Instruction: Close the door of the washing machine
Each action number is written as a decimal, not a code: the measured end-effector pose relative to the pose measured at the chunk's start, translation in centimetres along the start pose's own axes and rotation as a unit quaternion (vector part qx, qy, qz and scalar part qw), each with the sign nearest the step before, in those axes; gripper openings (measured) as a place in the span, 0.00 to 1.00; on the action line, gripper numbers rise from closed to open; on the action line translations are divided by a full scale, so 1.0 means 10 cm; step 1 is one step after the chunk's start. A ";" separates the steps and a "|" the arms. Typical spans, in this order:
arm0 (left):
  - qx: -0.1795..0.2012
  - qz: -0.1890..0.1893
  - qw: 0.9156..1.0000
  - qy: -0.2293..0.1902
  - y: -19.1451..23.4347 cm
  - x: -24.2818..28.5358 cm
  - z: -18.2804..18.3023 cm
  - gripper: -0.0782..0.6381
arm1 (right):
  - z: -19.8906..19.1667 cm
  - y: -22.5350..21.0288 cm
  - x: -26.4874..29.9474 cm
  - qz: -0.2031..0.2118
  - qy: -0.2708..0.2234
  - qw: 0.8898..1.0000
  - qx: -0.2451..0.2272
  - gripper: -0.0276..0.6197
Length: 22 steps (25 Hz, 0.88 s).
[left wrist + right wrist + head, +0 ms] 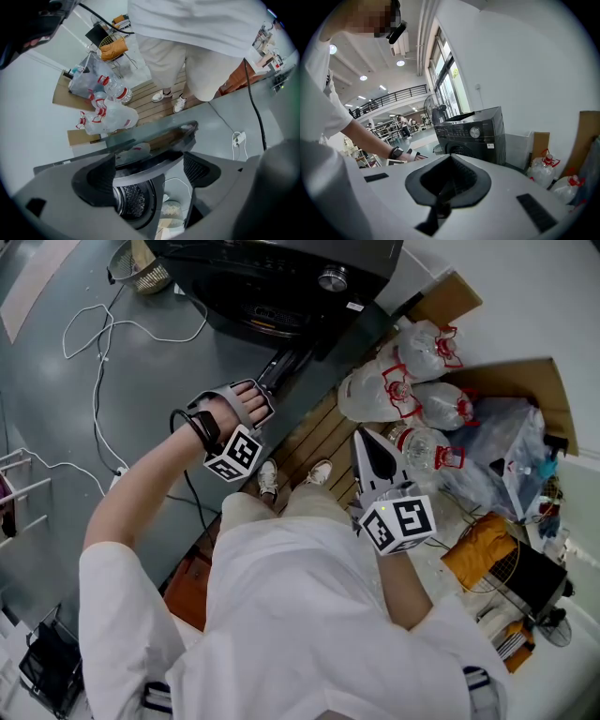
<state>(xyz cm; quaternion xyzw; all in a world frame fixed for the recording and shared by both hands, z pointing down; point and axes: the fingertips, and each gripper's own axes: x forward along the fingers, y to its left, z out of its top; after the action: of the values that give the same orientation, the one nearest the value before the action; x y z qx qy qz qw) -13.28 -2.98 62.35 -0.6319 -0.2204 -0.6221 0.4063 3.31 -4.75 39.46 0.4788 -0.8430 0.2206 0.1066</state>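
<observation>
Nothing legible showed: the white sticker [490, 146] on the washing machine [281, 277] was too small to read. The left gripper [255, 397] had its jaws wide apart, with the rim of the open door [154, 136] running between them; contact was unclear. That arm stretched forward. The right gripper [367, 442] had its jaws together and empty, and was held near the waist.

Head view looks down; all views share the washing machine [281, 277].

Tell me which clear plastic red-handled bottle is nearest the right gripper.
The clear plastic bottle lowest in the head view, beside the right gripper; the others lie farther up.
</observation>
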 end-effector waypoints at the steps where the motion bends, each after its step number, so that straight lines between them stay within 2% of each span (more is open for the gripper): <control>1: -0.015 0.001 1.000 -0.007 0.00 -0.02 -0.02 0.72 | 0.00 0.01 0.01 0.000 0.000 1.000 0.000 0.04; 6: -0.106 0.016 0.993 -0.040 0.00 -0.07 -0.16 0.72 | -0.02 0.07 0.06 -0.002 0.002 1.000 0.000 0.04; 8: -0.166 0.032 0.983 -0.066 0.06 -0.12 -0.23 0.72 | -0.03 0.11 0.09 -0.002 0.003 1.000 0.000 0.04; 10: -0.258 0.068 0.958 -0.100 0.23 -0.23 -0.36 0.72 | -0.03 0.13 0.11 -0.002 0.005 1.000 -0.001 0.04; 13: -0.368 0.112 0.917 -0.107 0.36 -0.31 -0.77 0.72 | -0.05 0.14 0.12 -0.004 0.010 1.000 -0.002 0.04; 15: -0.450 0.104 0.879 -0.113 0.31 -0.23 -1.04 0.72 | -0.05 0.15 0.12 -0.006 0.013 1.000 -0.003 0.04; 17: -0.522 0.081 0.841 -0.120 0.20 -0.09 -1.23 0.72 | -0.05 0.15 0.12 -0.008 0.015 1.000 -0.005 0.04; 18: -0.545 0.072 0.826 -0.120 0.16 -0.02 -1.30 0.72 | -0.05 0.15 0.12 -0.010 0.015 1.000 -0.006 0.04; 19: -0.562 0.065 0.816 -0.119 0.12 0.05 -1.34 0.72 | -0.04 0.14 0.12 -0.011 0.016 1.000 -0.007 0.04; 20: -0.572 0.058 0.809 -0.117 0.08 0.12 -1.37 0.72 | -0.04 0.13 0.13 -0.013 0.016 1.000 -0.008 0.04; 22: -0.585 0.045 0.801 -0.115 0.02 0.25 -1.37 0.72 | -0.03 0.11 0.13 -0.016 0.018 1.000 -0.010 0.04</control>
<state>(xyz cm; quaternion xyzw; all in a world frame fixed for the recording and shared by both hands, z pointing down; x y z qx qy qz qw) -21.15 -14.49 63.34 -0.8258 0.1690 -0.5365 -0.0420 1.64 -5.08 39.96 0.4871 -0.8354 0.2190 0.1302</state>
